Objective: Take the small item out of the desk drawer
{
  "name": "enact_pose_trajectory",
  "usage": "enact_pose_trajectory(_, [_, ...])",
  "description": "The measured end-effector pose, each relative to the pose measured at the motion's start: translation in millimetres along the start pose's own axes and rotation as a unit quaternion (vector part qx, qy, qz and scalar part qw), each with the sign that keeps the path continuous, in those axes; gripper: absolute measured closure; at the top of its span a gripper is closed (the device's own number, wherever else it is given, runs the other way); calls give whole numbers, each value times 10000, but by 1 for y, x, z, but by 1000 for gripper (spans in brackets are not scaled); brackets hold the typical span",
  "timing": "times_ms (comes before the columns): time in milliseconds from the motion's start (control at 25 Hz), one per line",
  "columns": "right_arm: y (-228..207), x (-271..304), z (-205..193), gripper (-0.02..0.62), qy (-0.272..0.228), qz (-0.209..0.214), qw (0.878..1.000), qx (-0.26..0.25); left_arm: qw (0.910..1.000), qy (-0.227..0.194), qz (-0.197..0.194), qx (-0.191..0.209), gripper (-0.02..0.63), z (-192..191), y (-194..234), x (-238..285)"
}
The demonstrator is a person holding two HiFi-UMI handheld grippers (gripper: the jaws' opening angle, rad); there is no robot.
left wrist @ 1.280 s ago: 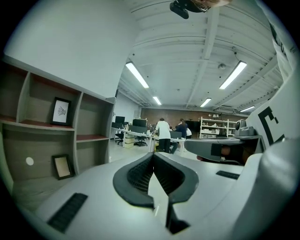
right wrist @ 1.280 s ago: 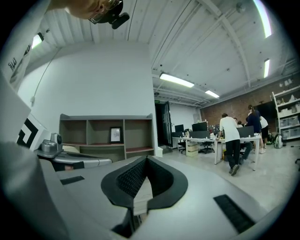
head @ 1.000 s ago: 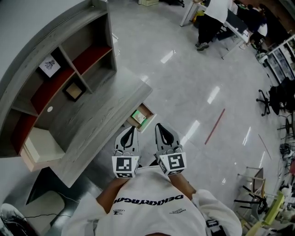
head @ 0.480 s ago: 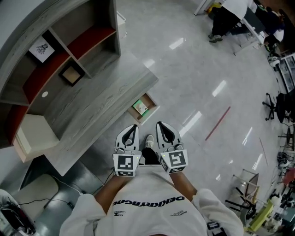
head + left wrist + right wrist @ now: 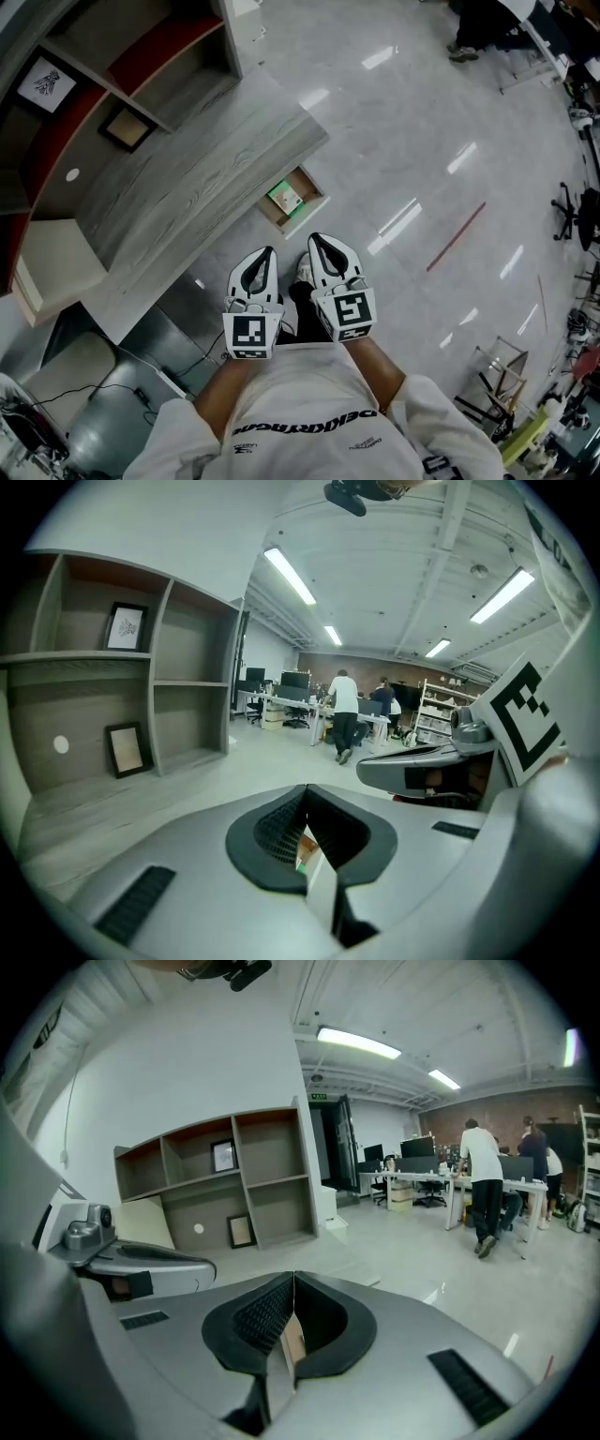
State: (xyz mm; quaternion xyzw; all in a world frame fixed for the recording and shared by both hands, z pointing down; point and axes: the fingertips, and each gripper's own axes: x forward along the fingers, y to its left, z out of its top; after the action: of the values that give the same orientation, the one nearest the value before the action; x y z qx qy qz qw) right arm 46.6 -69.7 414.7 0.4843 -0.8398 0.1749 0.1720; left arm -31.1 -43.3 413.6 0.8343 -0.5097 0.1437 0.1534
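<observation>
**Spotter:** The small light-wood drawer [image 5: 314,200] already stands pulled out from under the front edge of the grey wood-grain desk [image 5: 187,187], so by the look of it you have no opening left to do.

**Coach:** The small green-and-white flat item [image 5: 285,199] lies inside that drawer, towards the desk side. Nothing is touching it.

**Spotter:** Your left white-shelled gripper with black jaws [image 5: 263,259] hangs on your side of the drawer, clear of it, held close in front of your body. Its jaws are pressed tip to tip with nothing between them.

**Coach:** Your right gripper of the same make [image 5: 322,247] sits just beside the left one, on the same near side of the drawer and likewise apart from it. Its jaws are fully together too, and empty.

**Spotter:** So you're early on, I'd say. The reach, the grip and the lift all remain.

**Coach:** Before you go in, you'll need to spread one pair of jaws. Then come down over the drawer's open top, close on the item and bring it up past the drawer's walls. Mind the desk edge overhanging the drawer's far part; it leaves you little room there.
</observation>
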Motion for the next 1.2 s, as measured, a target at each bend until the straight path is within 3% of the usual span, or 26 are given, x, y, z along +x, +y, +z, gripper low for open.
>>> enact_pose_trajectory(600, [-22, 55, -84, 563, 702, 325, 9969, 133, 9968, 222, 434, -627, 589, -68, 8, 41])
enact_pose_trajectory(960, [-30, 81, -110, 560, 871, 376, 9954, 132, 9945, 244, 556, -850, 589, -92, 10, 57])
enact_pose_trajectory(1200, [-31, 99, -131, 515, 1047, 488, 9932, 103, 9939, 284, 522, -929, 589, -109, 10, 67])
